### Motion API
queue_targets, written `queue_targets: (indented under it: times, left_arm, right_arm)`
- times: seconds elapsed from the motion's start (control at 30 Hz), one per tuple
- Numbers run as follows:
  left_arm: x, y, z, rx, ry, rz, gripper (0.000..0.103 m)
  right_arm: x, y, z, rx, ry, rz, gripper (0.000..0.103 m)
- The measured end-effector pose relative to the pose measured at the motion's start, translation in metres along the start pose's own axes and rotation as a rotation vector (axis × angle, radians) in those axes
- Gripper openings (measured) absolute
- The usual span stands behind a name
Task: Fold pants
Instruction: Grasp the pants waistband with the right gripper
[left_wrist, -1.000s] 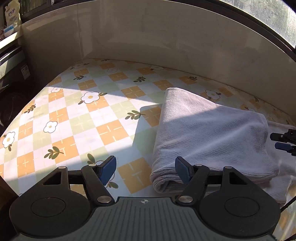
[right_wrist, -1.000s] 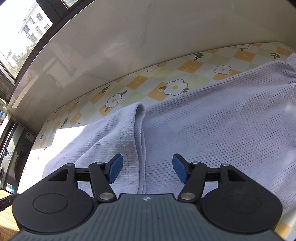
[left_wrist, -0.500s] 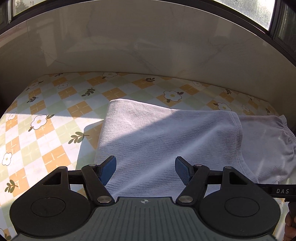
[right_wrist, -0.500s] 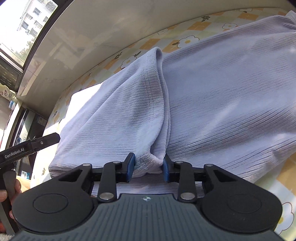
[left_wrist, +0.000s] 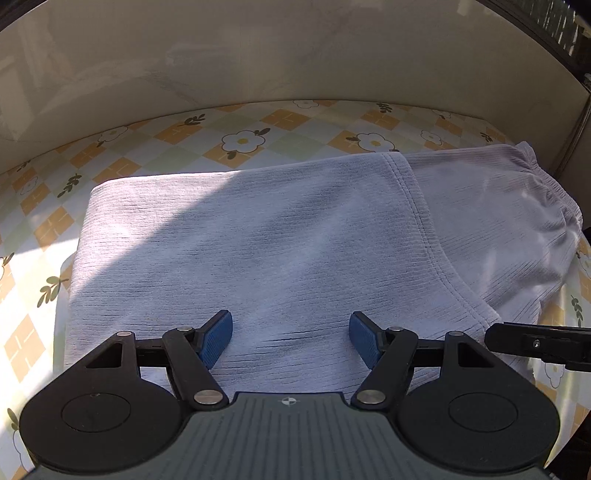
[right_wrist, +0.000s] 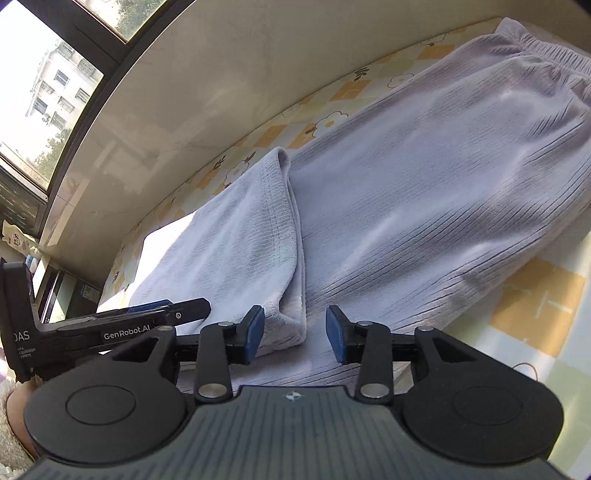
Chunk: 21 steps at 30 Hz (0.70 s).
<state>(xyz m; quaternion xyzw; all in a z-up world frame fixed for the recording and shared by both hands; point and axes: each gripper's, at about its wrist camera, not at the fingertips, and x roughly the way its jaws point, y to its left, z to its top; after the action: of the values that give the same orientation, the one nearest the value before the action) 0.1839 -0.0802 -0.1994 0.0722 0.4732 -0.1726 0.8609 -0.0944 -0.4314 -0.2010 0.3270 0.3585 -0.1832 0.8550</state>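
The pale lilac ribbed pants (left_wrist: 280, 236) lie on the flowered tablecloth (left_wrist: 177, 144), legs folded over towards the waistband (left_wrist: 554, 184) at the right. My left gripper (left_wrist: 291, 338) is open and empty, low over the near edge of the folded part. My right gripper (right_wrist: 295, 334) is open, its jaws either side of the near corner of the folded leg hem (right_wrist: 286, 229), not holding it. The pants also fill the right wrist view (right_wrist: 424, 192). The right gripper's finger shows at the left view's right edge (left_wrist: 535, 343); the left gripper shows in the right view (right_wrist: 147, 317).
A beige wall (left_wrist: 258, 55) curves close behind the table. A window (right_wrist: 48, 92) is at the upper left of the right wrist view. The tablecloth's near edge lies right of the pants (right_wrist: 539, 299).
The right gripper, shut on the hem corner half a second ago, has opened and let it go. The left gripper has swung right over the folded pants and stayed open.
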Motion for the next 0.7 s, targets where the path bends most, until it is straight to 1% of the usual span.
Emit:
queue_targets:
  times: [0.07, 0.17, 0.23, 0.3, 0.4, 0.47, 0.57, 0.63, 0.7]
  left_arm:
    - [0.004, -0.008, -0.003, 0.02, -0.002, 0.014, 0.072]
    - [0.005, -0.013, -0.002, 0.011, -0.009, 0.024, 0.072]
    - [0.004, -0.016, -0.001, -0.005, -0.016, 0.016, 0.072]
    - [0.003, -0.023, 0.0, -0.005, -0.026, 0.01, 0.072]
    - [0.003, -0.039, 0.001, 0.028, -0.037, 0.01, 0.072]
    - [0.008, -0.046, 0.003, 0.044, -0.03, 0.005, 0.072]
    - [0.01, -0.058, 0.0, 0.055, -0.026, 0.015, 0.072]
    - [0.01, -0.065, -0.004, 0.06, -0.03, 0.035, 0.072]
    - [0.009, -0.067, -0.007, 0.045, -0.031, 0.056, 0.072]
  right_arm:
    - [-0.018, -0.016, 0.002, 0.039, -0.073, -0.011, 0.044]
    - [-0.055, -0.053, 0.003, 0.146, -0.231, -0.039, 0.045]
    - [-0.076, -0.079, 0.001, 0.223, -0.323, -0.05, 0.05]
    - [-0.092, -0.104, 0.004, 0.285, -0.388, -0.072, 0.054]
    - [-0.107, -0.139, 0.01, 0.339, -0.436, -0.114, 0.055]
    - [-0.111, -0.157, 0.017, 0.359, -0.453, -0.122, 0.055]
    - [-0.109, -0.177, 0.028, 0.377, -0.459, -0.119, 0.055]
    - [-0.107, -0.19, 0.034, 0.379, -0.454, -0.108, 0.061]
    - [-0.102, -0.201, 0.039, 0.38, -0.441, -0.098, 0.062]
